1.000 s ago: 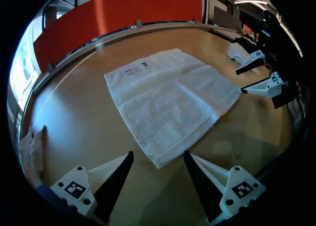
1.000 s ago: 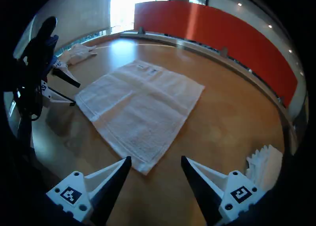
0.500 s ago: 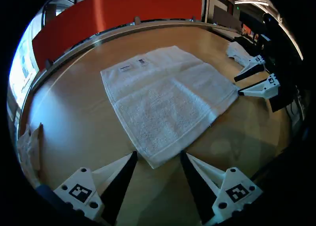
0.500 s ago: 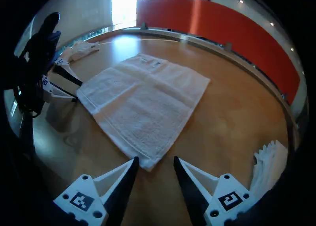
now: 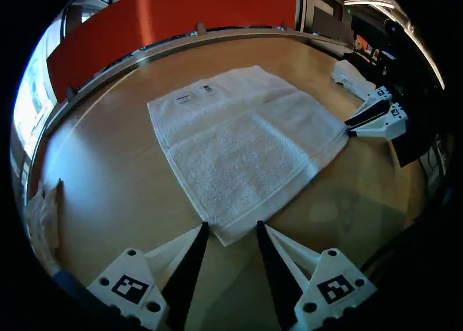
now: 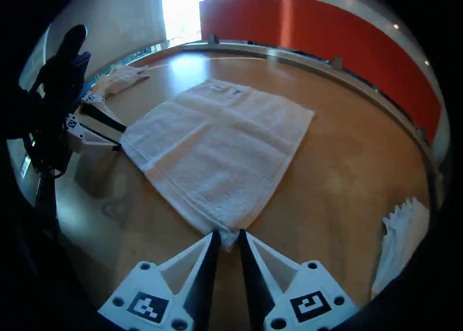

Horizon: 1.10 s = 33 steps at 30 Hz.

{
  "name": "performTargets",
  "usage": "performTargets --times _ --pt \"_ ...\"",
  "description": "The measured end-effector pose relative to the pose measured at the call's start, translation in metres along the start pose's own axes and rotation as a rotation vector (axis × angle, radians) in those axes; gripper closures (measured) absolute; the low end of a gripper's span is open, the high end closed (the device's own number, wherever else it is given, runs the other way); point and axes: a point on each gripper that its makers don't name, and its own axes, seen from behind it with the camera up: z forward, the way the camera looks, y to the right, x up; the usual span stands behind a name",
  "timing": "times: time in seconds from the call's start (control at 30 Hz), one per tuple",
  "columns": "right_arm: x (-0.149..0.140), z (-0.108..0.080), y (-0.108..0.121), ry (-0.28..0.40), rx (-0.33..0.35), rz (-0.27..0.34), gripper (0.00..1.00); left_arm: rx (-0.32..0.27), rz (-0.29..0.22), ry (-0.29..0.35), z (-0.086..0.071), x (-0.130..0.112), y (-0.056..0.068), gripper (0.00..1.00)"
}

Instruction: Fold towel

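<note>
Right gripper view: right tongs (image 6: 227,233) pinch the towel (image 6: 220,151) corner; left tongs (image 5: 230,224), spread, should close fully before lifting.

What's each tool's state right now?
Left tool: open, towel corner between its fingers.
Right tool: shut on the towel corner.

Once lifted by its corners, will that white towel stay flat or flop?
Probably flop: the white towel lies limp and flat, so it should sag between corners. Its terry surface likely resists slipping from the right gripper.
</note>
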Motion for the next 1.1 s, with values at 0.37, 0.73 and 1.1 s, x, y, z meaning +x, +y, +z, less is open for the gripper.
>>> performTargets --times 0.37,0.73,1.1 --pt "-0.001 -0.001 0.002 -0.009 -0.002 0.022 0.82 0.016 0.0 -0.009 0.0 0.0 -0.002 0.8" --pt "0.006 -0.006 -0.004 0.007 -0.001 0.049 0.84 0.012 -0.05 -0.016 -0.002 0.002 -0.001 0.89" --pt "0.032 -0.029 -0.009 0.053 -0.002 0.055 0.84 0.012 -0.095 -0.001 -0.025 0.017 0.001 0.9"
